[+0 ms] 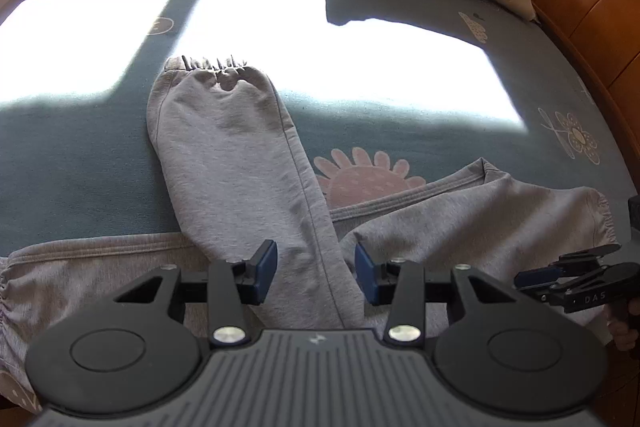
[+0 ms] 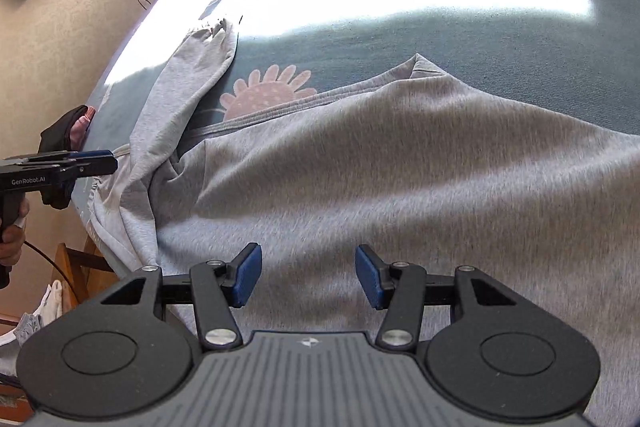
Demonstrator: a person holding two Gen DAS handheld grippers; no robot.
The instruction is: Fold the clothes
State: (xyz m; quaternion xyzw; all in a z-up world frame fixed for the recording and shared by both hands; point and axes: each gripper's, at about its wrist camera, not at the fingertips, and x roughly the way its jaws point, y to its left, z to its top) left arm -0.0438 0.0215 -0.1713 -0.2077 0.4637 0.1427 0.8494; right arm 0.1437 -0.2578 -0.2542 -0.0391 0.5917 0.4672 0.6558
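The grey cotton-jersey sweatshirt [image 2: 400,167] lies spread on the teal flower-printed bed sheet [image 1: 400,123], near the bed's front edge. One long sleeve with a gathered cuff [image 1: 236,155] lies angled across the body, its cuff on the sheet beyond the hem.

The left tool [image 1: 316,273] is released: its blue pads stand apart on either side of the sleeve without pressing it. The right tool [image 2: 309,275] is likewise released, poised above the body panel.

Step in hand, as judged: sleeve folding. The next move calls for gripping the other sleeve [image 1: 560,219] and laying it inward.
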